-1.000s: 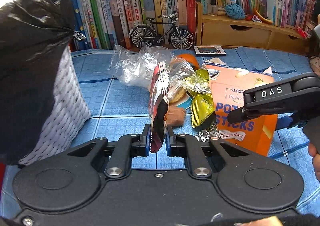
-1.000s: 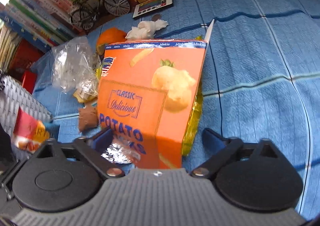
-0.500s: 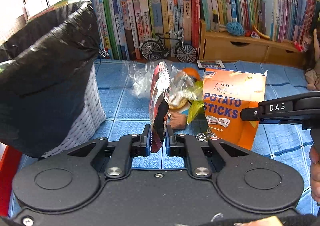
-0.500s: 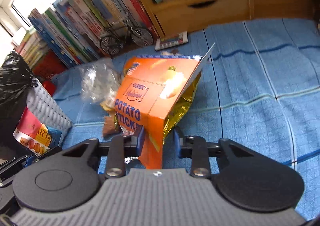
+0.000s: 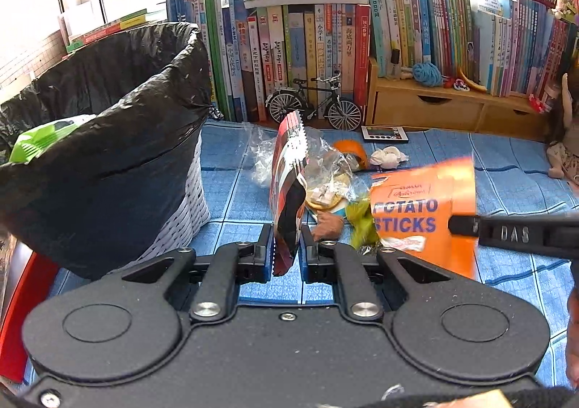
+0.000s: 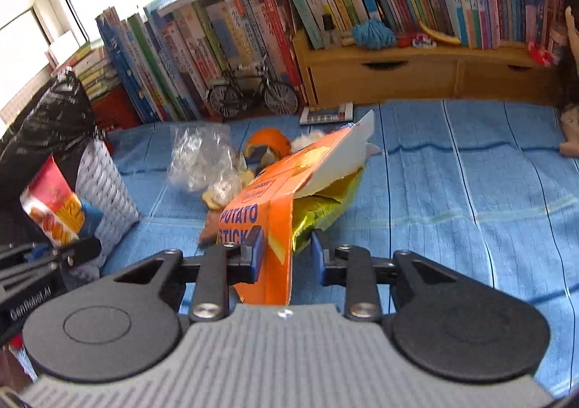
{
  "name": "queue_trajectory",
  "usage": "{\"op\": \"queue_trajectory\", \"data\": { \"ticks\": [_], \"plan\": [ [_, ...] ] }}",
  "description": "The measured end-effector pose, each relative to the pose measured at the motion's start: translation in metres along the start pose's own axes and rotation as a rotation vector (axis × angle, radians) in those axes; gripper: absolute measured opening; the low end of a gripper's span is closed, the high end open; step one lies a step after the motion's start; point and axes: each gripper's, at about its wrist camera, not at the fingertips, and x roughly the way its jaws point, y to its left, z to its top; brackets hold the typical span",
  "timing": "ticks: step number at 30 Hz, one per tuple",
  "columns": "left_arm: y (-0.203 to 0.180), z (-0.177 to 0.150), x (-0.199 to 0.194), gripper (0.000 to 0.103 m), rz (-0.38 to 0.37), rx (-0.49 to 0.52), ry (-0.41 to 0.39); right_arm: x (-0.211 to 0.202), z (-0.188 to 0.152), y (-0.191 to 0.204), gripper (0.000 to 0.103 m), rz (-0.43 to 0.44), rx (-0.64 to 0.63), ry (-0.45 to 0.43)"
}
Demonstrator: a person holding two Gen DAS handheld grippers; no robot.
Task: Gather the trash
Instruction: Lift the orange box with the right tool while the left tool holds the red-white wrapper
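Left gripper (image 5: 286, 250) pinches a snack wrapper (image 5: 287, 191) near the bin (image 5: 108, 154); light, crinkly. Right gripper (image 6: 286, 256), jaws just reopened partway, straddles the potato-stick box (image 6: 271, 212), grip uncertain; light, crushable, hold bottom edge.

Orange potato-sticks box (image 6: 275, 191) with blue lettering; red-and-black wrapper (image 5: 287, 191); blue checked cloth (image 5: 235, 191); black bin liner (image 5: 108, 140).

Red, white and black snack wrapper (image 5: 287, 191) stands upright, lifted off the blue cloth, serrated top edge up. Orange "POTATO STICKS" box (image 6: 269, 205) tilts, raised at its near end, white flap open, gold foil bag (image 6: 322, 205) spilling from it. Crumpled clear plastic (image 6: 201, 158), orange peel (image 6: 269, 142) and white tissue (image 5: 389, 156) lie behind. Black-lined woven bin (image 5: 108, 154) stands left.
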Motion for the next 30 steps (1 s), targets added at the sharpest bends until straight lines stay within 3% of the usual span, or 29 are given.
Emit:
{"op": "queue_trajectory", "data": {
  "ticks": [3, 7, 14, 15, 16, 19, 23, 25, 29, 30],
  "plan": [
    [0.002, -0.004, -0.001, 0.013, -0.002, 0.000, 0.011, -0.004, -0.013, -0.002, 0.071, -0.017, -0.003, 0.029],
    [0.004, -0.013, -0.002, 0.013, -0.002, 0.004, 0.030, -0.008, -0.028, -0.008, 0.084, -0.035, -0.005, 0.053],
    [0.004, -0.020, -0.002, 0.013, -0.006, 0.013, 0.048, 0.010, -0.028, -0.023, 0.085, 0.011, 0.113, 0.059],
    [0.005, -0.020, -0.002, 0.013, -0.008, 0.014, 0.048, 0.014, -0.026, -0.025, 0.083, 0.026, 0.146, 0.060],
    [0.005, -0.019, -0.002, 0.013, -0.011, 0.014, 0.047, 0.018, -0.024, -0.027, 0.074, 0.040, 0.182, 0.058],
    [0.004, -0.017, -0.006, 0.013, -0.016, 0.022, 0.034, 0.025, -0.018, -0.026, 0.032, 0.018, 0.239, 0.059],
    [0.002, -0.012, -0.010, 0.013, -0.013, 0.025, 0.019, 0.041, -0.011, -0.029, 0.031, 0.006, 0.300, 0.112],
    [0.002, -0.010, -0.013, 0.013, -0.011, 0.022, 0.010, 0.048, -0.008, -0.033, 0.036, 0.020, 0.321, 0.131],
    [0.002, -0.011, -0.019, 0.013, 0.003, 0.021, 0.004, 0.055, -0.002, -0.038, 0.038, 0.061, 0.381, 0.111],
    [0.002, -0.011, -0.020, 0.013, 0.006, 0.020, 0.005, 0.055, 0.000, -0.036, 0.033, 0.053, 0.382, 0.102]
  ]
}}
